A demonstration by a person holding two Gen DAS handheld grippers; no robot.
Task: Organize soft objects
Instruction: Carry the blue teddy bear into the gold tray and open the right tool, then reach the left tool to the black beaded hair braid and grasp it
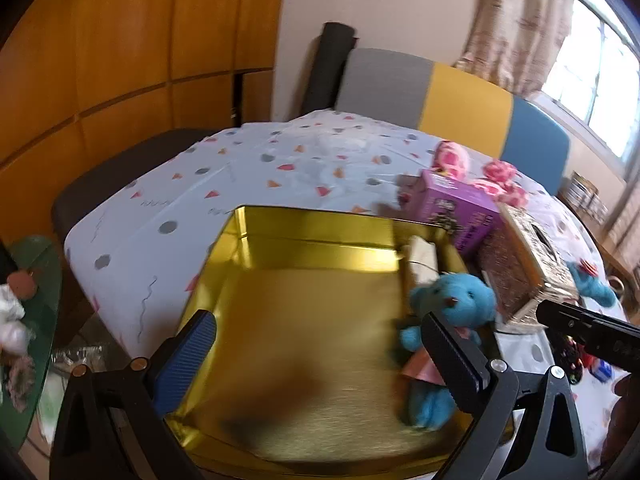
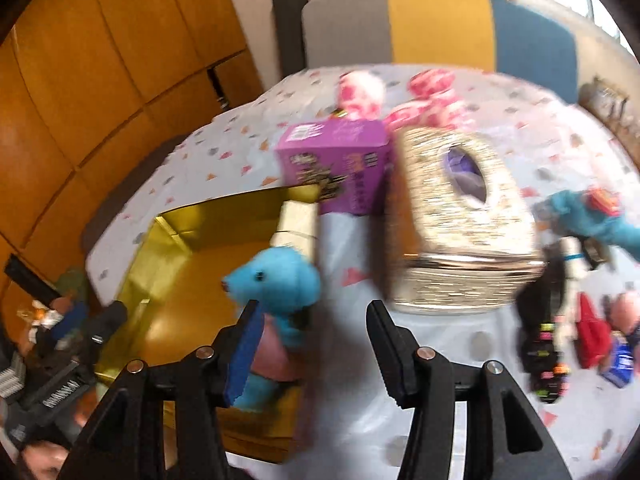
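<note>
Orange wood panelling [image 1: 120,60] covered the left wall beside a cream wall [image 1: 380,8]. A sofa [image 1: 464,100] striped grey, yellow and blue stood behind the patterned surface [image 1: 248,168]. Daylight entered a curtained window [image 1: 600,68] on the right.

L claw [image 1: 320,344] & R claw [image 2: 316,332]: both angled down, jaws apart.

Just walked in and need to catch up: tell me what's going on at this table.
A person is sorting soft toys with a handheld gripper in each hand. A blue teddy bear sits upright against the right wall of the open gold tin. The right gripper has its jaws apart beside the bear, gripping nothing. The left gripper is open over the tin. A second blue plush and pink plush toys are on the tablecloth, near a purple box and glittery tissue box.
</note>
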